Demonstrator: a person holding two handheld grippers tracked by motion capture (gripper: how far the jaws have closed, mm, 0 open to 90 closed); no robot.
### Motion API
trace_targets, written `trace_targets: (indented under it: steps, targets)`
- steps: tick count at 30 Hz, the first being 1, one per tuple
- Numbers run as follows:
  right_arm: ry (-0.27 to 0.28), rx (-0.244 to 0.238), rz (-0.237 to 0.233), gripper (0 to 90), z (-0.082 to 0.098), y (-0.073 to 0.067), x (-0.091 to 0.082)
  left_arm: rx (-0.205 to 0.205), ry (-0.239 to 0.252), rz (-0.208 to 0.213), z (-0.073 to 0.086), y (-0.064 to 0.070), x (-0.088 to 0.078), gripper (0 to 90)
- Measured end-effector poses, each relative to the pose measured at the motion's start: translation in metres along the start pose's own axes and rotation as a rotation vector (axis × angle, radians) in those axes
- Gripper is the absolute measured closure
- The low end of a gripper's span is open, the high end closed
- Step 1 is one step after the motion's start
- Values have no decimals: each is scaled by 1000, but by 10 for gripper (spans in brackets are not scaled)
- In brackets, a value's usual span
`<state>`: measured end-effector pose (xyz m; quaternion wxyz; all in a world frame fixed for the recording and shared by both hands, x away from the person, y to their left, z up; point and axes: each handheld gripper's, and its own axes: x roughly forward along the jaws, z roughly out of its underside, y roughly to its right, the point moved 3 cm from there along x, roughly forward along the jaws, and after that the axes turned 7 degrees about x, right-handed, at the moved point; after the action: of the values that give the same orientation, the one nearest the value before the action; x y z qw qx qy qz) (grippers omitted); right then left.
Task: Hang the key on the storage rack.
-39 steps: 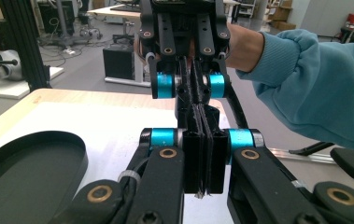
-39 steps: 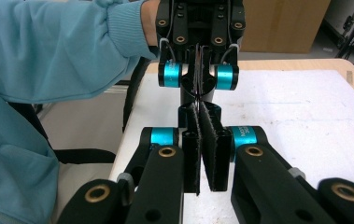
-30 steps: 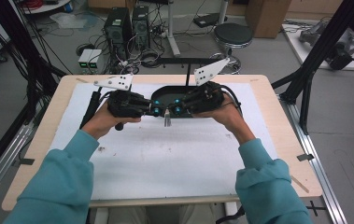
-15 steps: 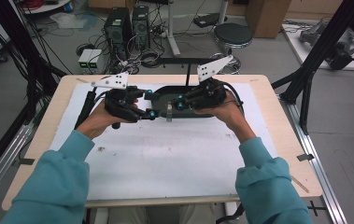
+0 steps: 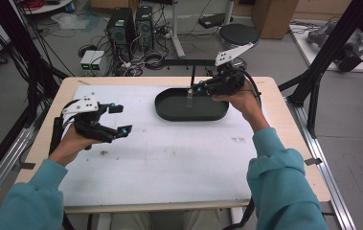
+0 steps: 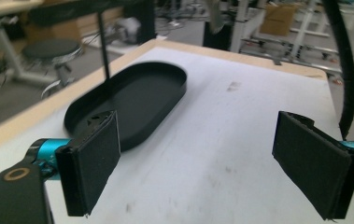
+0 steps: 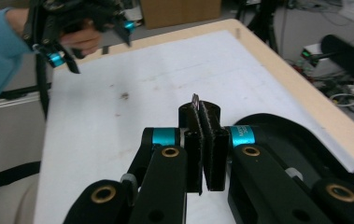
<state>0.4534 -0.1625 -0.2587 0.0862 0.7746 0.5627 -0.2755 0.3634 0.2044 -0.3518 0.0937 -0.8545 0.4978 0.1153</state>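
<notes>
- Your left gripper (image 5: 119,118) hangs over the near-left part of the counter (image 5: 169,158), well apart from the black oval tray (image 5: 169,111). Its jaws are spread wide with nothing between them; in the left gripper view the two black pads (image 6: 95,158) stand far apart over bare white surface.
- Your left hand (image 5: 71,143) wraps the gripper body from below, and the grey three-cornered plate (image 5: 81,104) sits on top of it.
- Your right gripper (image 5: 194,89) is held above the far-right rim of the tray, with your right hand (image 5: 239,98) behind it.
- The right gripper's jaws are pressed close together. In the right gripper view a thin, dark-edged sliver (image 7: 195,100) pokes up from between the pads; you cannot tell from these pictures what it is.
- In the high view a small pale upright piece (image 5: 189,97) hangs just under the right gripper's tips, over the tray's inside. It is too small to identify.
- The tray lies at the far middle of the counter, long side running left to right. In the left gripper view its floor (image 6: 132,100) looks bare.
- The white mat on the counter carries a few small dark smudges (image 5: 105,153) near your left hand.
- Both your sleeves (image 5: 284,187) are teal.
</notes>
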Motion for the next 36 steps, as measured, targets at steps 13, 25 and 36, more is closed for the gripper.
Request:
trace_targets:
  steps: [13, 25, 36]
  targets:
    - [-32, 47, 115, 890, -24, 25, -12, -17, 130, -173, 60, 6, -49, 17]
    - [-72, 98, 213, 890, -33, 55, -20, -29, 187, -305, 99, 22, -64, 16]
    - [-123, 130, 261, 890, -33, 73, -10, -68, 237, -374, 123, 27, -69, 17]
